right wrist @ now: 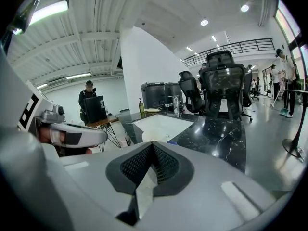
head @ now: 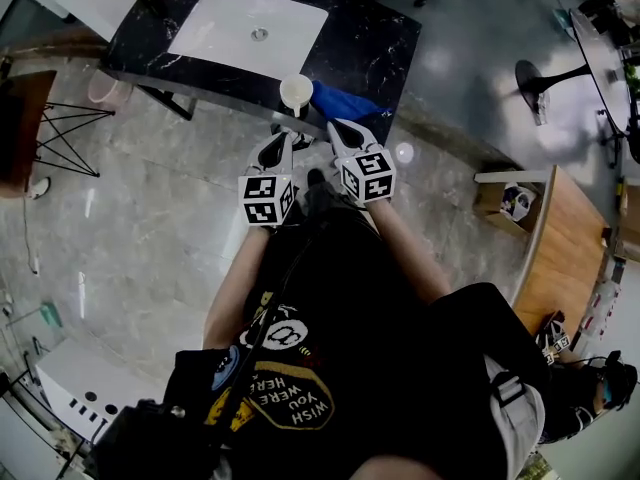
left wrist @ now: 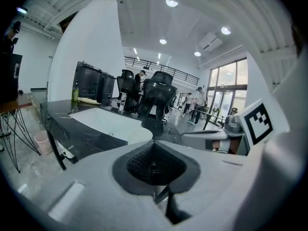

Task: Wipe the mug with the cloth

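Note:
A white mug stands at the front edge of the black marble counter, with a blue cloth lying just right of it. I hold both grippers side by side short of the counter's edge, touching neither. My left gripper points toward the mug and is shut with nothing in it. Beside it, my right gripper is also shut and empty, aimed near the cloth. The mug's rim peeks over the closed jaws in the left gripper view. In the right gripper view the mug and a sliver of the cloth show.
A white sink basin is set into the counter behind the mug. A pink bin stands under the counter's left end. Office chairs stand beyond the counter. A wooden table is at my right, and people stand in the background.

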A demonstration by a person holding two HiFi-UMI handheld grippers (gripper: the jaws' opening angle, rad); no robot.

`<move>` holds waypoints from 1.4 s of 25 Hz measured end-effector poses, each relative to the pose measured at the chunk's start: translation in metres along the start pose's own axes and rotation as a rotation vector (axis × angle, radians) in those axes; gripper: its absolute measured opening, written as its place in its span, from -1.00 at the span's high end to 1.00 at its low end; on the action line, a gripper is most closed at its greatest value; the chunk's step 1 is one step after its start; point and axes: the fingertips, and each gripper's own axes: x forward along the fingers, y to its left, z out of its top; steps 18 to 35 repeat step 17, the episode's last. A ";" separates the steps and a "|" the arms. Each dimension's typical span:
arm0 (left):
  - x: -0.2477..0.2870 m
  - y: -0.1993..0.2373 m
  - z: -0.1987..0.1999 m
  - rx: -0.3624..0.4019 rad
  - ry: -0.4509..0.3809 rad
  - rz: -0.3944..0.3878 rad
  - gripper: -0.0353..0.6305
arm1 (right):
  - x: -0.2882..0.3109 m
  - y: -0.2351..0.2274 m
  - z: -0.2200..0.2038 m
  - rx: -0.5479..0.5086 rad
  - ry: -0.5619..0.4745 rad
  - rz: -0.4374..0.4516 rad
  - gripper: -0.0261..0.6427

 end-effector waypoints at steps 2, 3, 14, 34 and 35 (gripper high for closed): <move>-0.002 -0.001 -0.001 -0.002 -0.002 -0.001 0.88 | -0.004 0.001 0.002 0.002 -0.013 -0.003 0.92; -0.003 -0.001 -0.002 -0.002 -0.002 -0.002 0.88 | -0.006 0.002 0.003 0.002 -0.019 -0.003 0.92; -0.003 -0.009 0.001 -0.007 -0.012 -0.018 0.88 | -0.019 0.012 0.002 -0.020 -0.029 0.025 0.92; -0.003 -0.007 -0.001 -0.014 -0.008 -0.013 0.88 | -0.020 0.014 0.000 -0.024 -0.025 0.030 0.92; -0.003 -0.007 -0.001 -0.014 -0.008 -0.013 0.88 | -0.020 0.014 0.000 -0.024 -0.025 0.030 0.92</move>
